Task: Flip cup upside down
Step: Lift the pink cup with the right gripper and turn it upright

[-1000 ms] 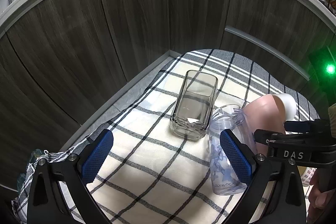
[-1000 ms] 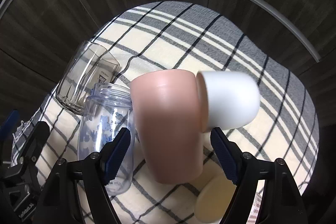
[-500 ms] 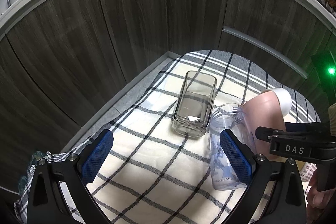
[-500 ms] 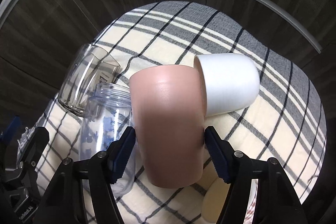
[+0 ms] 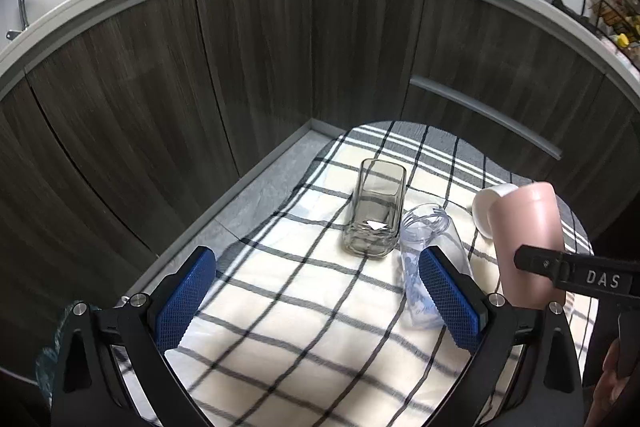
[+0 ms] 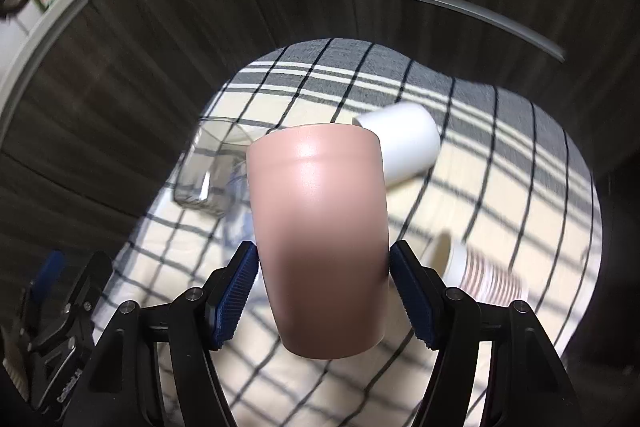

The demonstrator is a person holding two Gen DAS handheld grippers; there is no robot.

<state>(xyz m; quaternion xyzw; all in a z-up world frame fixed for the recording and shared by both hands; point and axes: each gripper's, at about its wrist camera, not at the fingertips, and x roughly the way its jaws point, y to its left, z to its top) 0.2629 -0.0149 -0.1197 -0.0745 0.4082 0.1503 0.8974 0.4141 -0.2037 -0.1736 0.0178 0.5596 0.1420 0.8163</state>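
Note:
My right gripper (image 6: 322, 285) is shut on a pink cup (image 6: 320, 227) and holds it above the checked cloth (image 6: 500, 195), its rim pointing away from me. The pink cup also shows in the left wrist view (image 5: 528, 243), at the right, clamped by the right gripper's black finger (image 5: 576, 277). My left gripper (image 5: 318, 299) is open and empty, low over the cloth (image 5: 300, 327), left of the pink cup.
A square glass (image 5: 376, 215), a clear plastic bottle (image 5: 430, 259) and a white cup (image 6: 400, 143) lie on their sides on the cloth. A ribbed paper cup (image 6: 480, 271) lies at the right. Dark wood cabinet doors (image 5: 240, 75) stand close behind.
My right gripper closed on the pink cup and lifted it off the cloth, away from the white cup. The left gripper drew back a little.

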